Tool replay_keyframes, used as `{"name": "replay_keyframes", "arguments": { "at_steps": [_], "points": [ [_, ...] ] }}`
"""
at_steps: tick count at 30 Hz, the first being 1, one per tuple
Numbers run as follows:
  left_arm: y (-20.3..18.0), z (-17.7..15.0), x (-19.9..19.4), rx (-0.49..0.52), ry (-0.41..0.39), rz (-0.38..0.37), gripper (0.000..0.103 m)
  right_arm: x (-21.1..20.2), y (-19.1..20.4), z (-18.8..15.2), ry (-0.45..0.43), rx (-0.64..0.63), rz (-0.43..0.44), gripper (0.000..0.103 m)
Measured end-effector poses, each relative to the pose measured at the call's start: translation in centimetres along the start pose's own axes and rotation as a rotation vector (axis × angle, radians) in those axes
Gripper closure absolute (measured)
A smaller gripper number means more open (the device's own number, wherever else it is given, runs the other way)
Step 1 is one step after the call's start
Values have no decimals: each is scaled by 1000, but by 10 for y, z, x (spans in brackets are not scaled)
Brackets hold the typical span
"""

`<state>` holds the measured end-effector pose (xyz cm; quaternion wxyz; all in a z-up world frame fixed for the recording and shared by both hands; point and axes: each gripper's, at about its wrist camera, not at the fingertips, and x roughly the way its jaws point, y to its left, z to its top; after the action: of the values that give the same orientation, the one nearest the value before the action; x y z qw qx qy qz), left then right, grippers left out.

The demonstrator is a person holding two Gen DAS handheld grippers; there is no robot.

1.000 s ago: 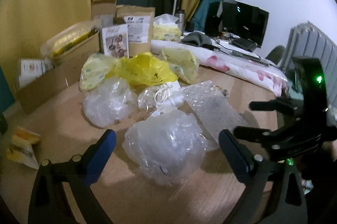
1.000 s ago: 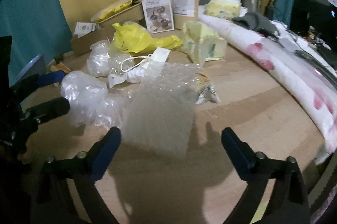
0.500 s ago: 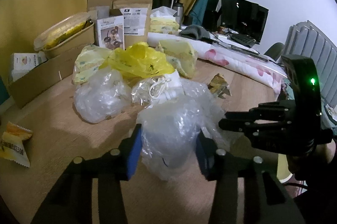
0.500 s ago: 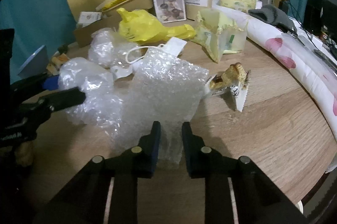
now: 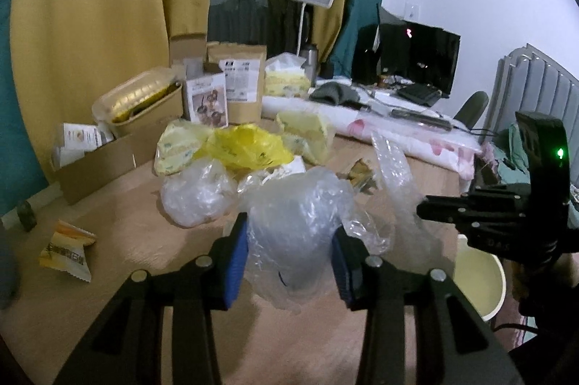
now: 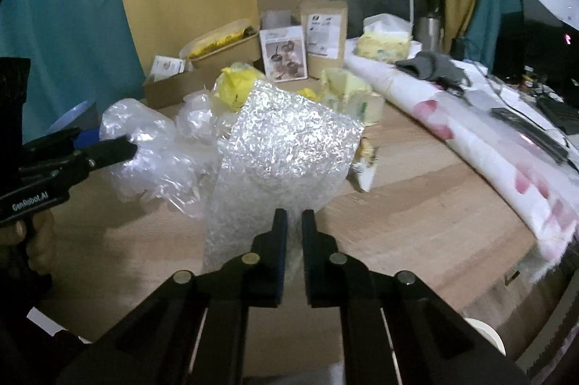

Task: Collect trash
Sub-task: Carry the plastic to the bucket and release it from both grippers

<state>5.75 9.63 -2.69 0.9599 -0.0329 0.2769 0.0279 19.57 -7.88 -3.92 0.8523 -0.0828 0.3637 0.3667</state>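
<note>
My left gripper (image 5: 289, 251) is shut on a crumpled clear plastic bag (image 5: 296, 215) and holds it above the wooden table (image 5: 119, 276). My right gripper (image 6: 295, 229) is shut on a sheet of bubble wrap (image 6: 286, 153), lifted and standing up from the table. The bubble wrap also shows in the left wrist view (image 5: 392, 168), and the clear bag in the right wrist view (image 6: 144, 153). More trash lies behind: another clear bag (image 5: 195, 193), a yellow plastic bag (image 5: 246, 146), pale yellow wrappers (image 5: 307, 131) and a small torn wrapper (image 6: 365, 164).
A snack packet (image 5: 67, 249) lies at the left of the table. Cardboard boxes (image 5: 105, 157), a brown pouch (image 5: 242, 84) and a tissue pack (image 5: 287, 81) stand at the back. A rolled floral cloth (image 6: 488, 146) runs along the right. A pale bin (image 5: 477, 283) sits below the table edge.
Both grippers closed, the left on the clear bag and the right on the bubble wrap, then lifted them off the table.
</note>
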Motion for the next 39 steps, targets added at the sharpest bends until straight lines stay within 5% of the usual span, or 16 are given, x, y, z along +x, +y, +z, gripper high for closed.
{"name": "replay_keyframes", "arguments": {
  "at_steps": [16, 29, 32, 35, 39],
  "points": [
    [-109, 9, -14, 157, -41, -95, 61, -104, -111, -97, -41, 220, -198, 96],
    [-212, 2, 22, 274, 40, -218, 61, -122, -161, -172, 28, 310, -245, 95],
    [-228, -4, 34, 284, 72, -243, 61, -119, -168, -182, 58, 324, -258, 82],
    [-243, -8, 49, 284, 107, -270, 61, -121, -175, -189, 67, 338, -267, 52],
    [-262, -14, 68, 296, 154, -314, 61, -129, -190, -198, 70, 358, -294, 49]
  ]
}}
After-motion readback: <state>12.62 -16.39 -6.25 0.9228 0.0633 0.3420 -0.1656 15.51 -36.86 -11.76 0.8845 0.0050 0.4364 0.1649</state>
